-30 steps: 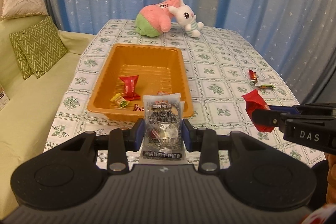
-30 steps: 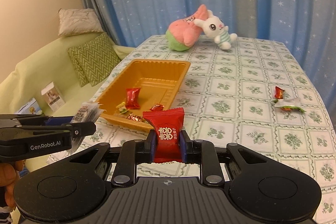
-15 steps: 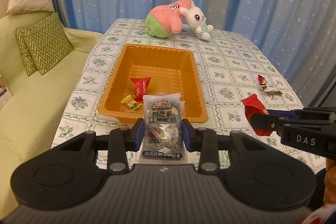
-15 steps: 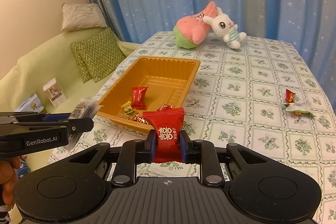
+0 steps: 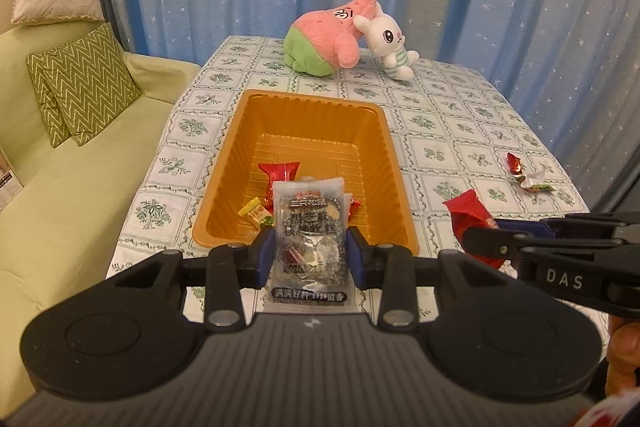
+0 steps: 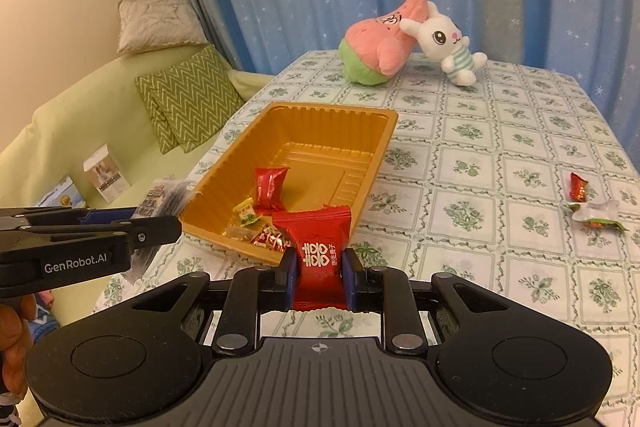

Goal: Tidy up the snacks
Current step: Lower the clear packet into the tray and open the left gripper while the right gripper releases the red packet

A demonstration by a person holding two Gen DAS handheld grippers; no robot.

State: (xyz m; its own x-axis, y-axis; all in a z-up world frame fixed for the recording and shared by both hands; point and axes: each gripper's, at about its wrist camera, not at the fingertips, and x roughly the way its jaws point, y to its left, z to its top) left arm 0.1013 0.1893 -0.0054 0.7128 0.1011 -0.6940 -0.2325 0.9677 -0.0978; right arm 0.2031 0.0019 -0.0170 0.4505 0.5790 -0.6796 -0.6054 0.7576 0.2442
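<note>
1. The left gripper [image 5: 311, 251] has its blue pads pinched onto a clear packet with dark print [image 5: 309, 242], held upright and hanging over the near rim of the orange tray [image 5: 394, 163].
2. Over on the other side, the right gripper [image 6: 318, 274] clamps a red packet with white characters [image 6: 317, 251], fingers narrow, pads pressing both its sides.
3. From the right wrist view, that red packet sits in front of the tray's near corner, above the patterned tablecloth [image 6: 472, 215].
4. Inside the tray: a red wrapped candy [image 5: 279, 171], a small yellow-green sweet [image 5: 256, 214] and a couple of red foil pieces [image 6: 270, 238] near the front wall.
5. Still out on the cloth, well apart from the tray on the right side, lie a small red candy [image 6: 578, 187] and a white-and-green wrapper [image 6: 597, 215], just beside each other.
6. At the far end of the table, a pink-and-green plush [image 5: 326, 43] leans against a white rabbit plush [image 5: 387, 43].
7. Part of a hand [image 5: 622, 351] shows at the lower right edge of the left wrist view, below the right gripper.
8. A green sofa [image 5: 72, 163] with zigzag cushions [image 5: 82, 83] runs along the left side of the table.
</note>
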